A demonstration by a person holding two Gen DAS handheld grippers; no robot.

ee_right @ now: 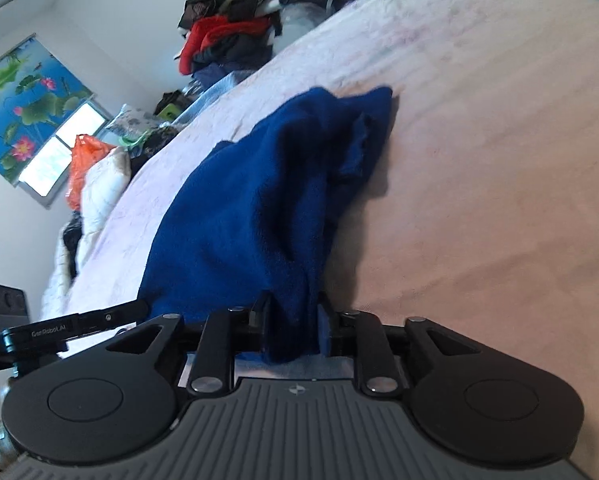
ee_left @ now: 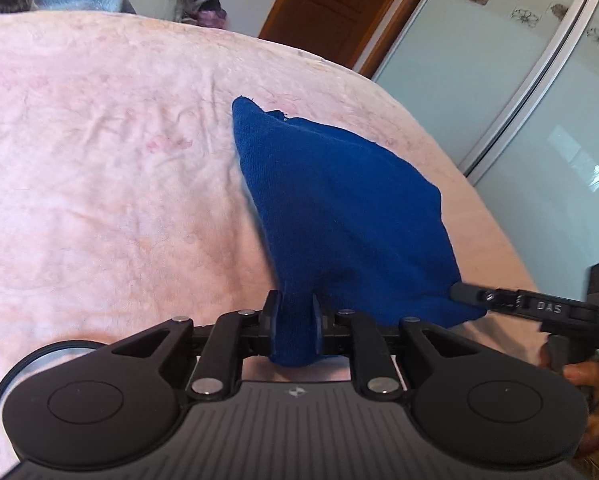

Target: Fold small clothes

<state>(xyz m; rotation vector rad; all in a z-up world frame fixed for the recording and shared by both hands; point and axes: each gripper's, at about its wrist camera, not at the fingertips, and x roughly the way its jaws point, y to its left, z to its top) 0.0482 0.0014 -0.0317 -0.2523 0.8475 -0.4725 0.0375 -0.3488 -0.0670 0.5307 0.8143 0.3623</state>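
Observation:
A dark blue small garment [ee_left: 339,216] is lifted off the pink bed cover [ee_left: 99,160], its far end still resting on it. My left gripper [ee_left: 295,312] is shut on one near corner of the cloth. My right gripper [ee_right: 295,316] is shut on the other near corner; in its view the blue garment [ee_right: 259,208] hangs in folds toward the bed. The right gripper's fingers [ee_left: 471,294] show at the right edge of the left wrist view, pinching the cloth. The left gripper's finger [ee_right: 111,316] shows at the left of the right wrist view.
The pink bed cover [ee_right: 479,160] fills most of both views. A pile of clothes [ee_right: 235,32] lies beyond the bed's far side. A brown door [ee_left: 323,0] and sliding glass wardrobe doors [ee_left: 519,100] stand to the right. An orange bag [ee_right: 85,164] sits beside the bed.

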